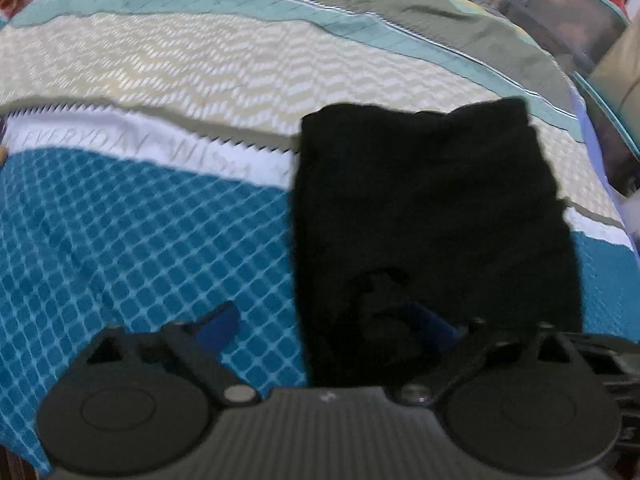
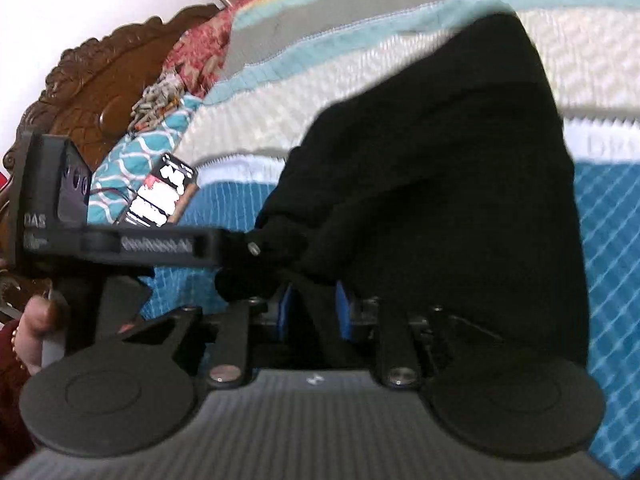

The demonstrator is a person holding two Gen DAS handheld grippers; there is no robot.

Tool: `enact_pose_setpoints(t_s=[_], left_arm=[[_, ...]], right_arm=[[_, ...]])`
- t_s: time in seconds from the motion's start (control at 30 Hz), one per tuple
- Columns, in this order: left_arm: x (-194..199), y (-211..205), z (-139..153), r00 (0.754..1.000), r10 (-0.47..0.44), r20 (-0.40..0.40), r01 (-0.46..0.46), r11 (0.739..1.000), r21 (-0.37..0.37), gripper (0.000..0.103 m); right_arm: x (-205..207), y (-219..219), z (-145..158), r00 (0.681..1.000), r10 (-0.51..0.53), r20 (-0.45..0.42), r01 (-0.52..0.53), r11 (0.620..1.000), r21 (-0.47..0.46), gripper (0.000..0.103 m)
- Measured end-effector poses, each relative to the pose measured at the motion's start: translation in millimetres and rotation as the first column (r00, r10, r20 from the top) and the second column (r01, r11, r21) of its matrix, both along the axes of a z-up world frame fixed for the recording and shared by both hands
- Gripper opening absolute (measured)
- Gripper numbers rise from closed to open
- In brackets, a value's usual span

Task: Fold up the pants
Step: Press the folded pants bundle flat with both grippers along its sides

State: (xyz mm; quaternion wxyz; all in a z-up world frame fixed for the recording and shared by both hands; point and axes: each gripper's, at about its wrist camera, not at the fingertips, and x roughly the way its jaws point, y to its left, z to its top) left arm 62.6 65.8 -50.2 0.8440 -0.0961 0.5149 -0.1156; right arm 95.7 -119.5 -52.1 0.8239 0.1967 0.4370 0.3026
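The black pants (image 1: 432,208) lie in a folded block on the patterned bedspread (image 1: 132,240). My left gripper (image 1: 324,324) is open over the near left edge of the pants, its left blue pad (image 1: 220,322) over the bedspread and its right pad over the black cloth. In the right wrist view the pants (image 2: 440,184) fill the middle. My right gripper (image 2: 314,312) is shut on a pinch of the black cloth between its blue pads (image 2: 286,312). The left gripper's body (image 2: 120,240) shows at the left of that view.
The bedspread has blue checked, white, beige zigzag and grey bands. A carved wooden headboard (image 2: 92,80) and a red patterned pillow (image 2: 208,40) are at the far left of the right wrist view. The bed's right edge (image 1: 592,128) drops to clutter beyond.
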Motion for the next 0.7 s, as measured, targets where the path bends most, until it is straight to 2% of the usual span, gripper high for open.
enact_pose_setpoints(t_s=[0.1,0.13,0.17,0.27,0.33,0.47,0.6,0.7], left_arm=[[3,10,-2,1.000,0.019,-0.018,-0.021,0.997,-0.069,0.103],[4,11,-2,1.000,0.019,-0.019,-0.021,0.997,-0.075,0.103],[4,11,-1,1.000,0.017,-0.018,-0.019,0.997,-0.076,0.103],[3,13,1,0.999,0.024,-0.022,-0.026,0.995,-0.098,0.103],[5,12,4,1.000,0.023,-0.020,-0.025,0.994,-0.109,0.103],[17,6,6,0.999,0.041,-0.023,-0.043,0.996,-0.074,0.103],[27,6,-4,0.993,0.097,-0.063,-0.102,0.991,-0.087,0.103],[27,5,-6,0.994,0.102,-0.049,-0.105,0.991,-0.080,0.103]], right_arm=[[-6,-13,7,1.000,-0.004,0.003,0.004,0.999,0.040,0.026],[-6,-18,9,1.000,-0.010,0.006,0.010,0.998,0.056,0.031],[-8,-29,9,1.000,-0.021,0.013,0.020,0.997,0.075,0.039],[-21,-48,19,0.992,-0.100,0.076,0.092,0.990,0.108,0.048],[-26,-65,25,0.979,-0.172,0.110,0.159,0.980,0.121,0.049],[-21,-87,22,0.954,-0.285,0.092,0.272,0.953,0.130,0.048],[3,-73,17,0.954,-0.287,0.085,0.279,0.955,0.099,0.043],[20,-63,6,0.953,-0.298,0.059,0.294,0.954,0.055,0.043]])
